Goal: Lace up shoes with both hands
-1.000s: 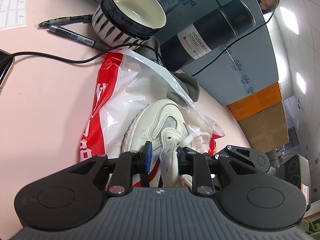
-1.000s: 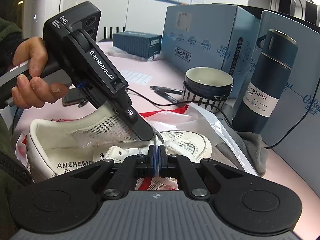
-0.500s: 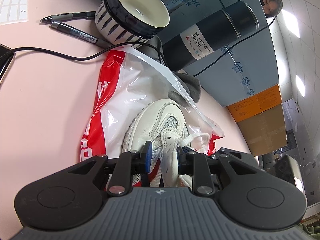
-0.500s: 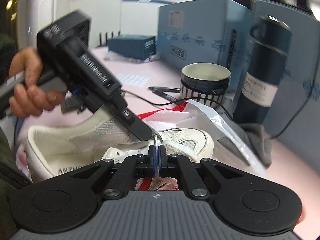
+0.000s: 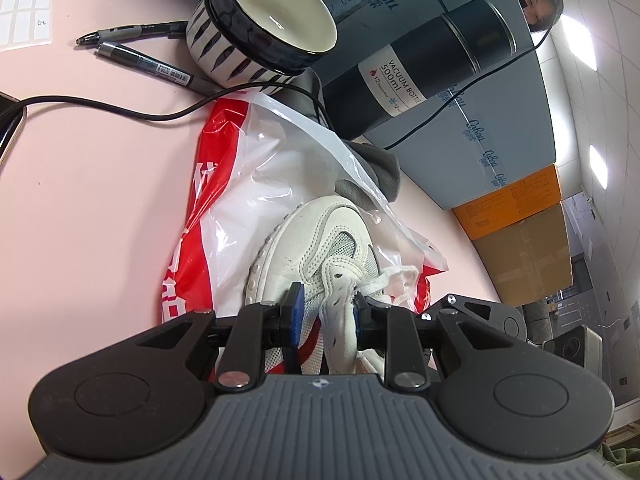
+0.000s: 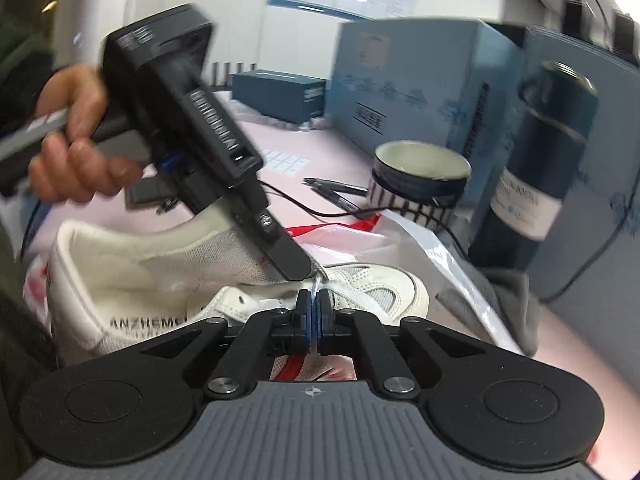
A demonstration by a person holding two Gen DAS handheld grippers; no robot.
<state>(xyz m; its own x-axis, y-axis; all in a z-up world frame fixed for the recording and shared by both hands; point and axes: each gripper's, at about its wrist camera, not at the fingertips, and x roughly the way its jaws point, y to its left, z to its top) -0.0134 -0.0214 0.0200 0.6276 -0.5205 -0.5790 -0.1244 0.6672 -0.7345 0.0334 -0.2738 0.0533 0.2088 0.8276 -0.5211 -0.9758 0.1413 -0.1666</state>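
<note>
A white sneaker (image 5: pixel 320 248) lies on a red and white plastic bag (image 5: pixel 248 184), toe pointing away. My left gripper (image 5: pixel 327 310) is closed down on the shoe's eyelet flap (image 5: pixel 340 320), which sits against its right finger. In the right wrist view a hand holds that left gripper (image 6: pixel 298 270), its tip resting on the sneaker (image 6: pixel 160 276) near the laces. My right gripper (image 6: pixel 313 304) is shut, pinching a white lace (image 6: pixel 320 280) just beside the left fingertip. The loose white lace (image 5: pixel 384 280) trails off the shoe's right side.
On the pink table (image 5: pixel 80 208) stand a striped bowl (image 5: pixel 272 28) and a dark vacuum bottle (image 5: pixel 432 64), with two pens (image 5: pixel 140 50), a black cable (image 5: pixel 120 110) and a grey cloth (image 5: pixel 380 172). Blue boxes (image 6: pixel 420 80) line the back; a phone (image 5: pixel 8 128) lies left.
Both grippers keep their hold. The left gripper has shifted slightly, and the right wrist view is now blurred by motion; the shoe stays where it was.
</note>
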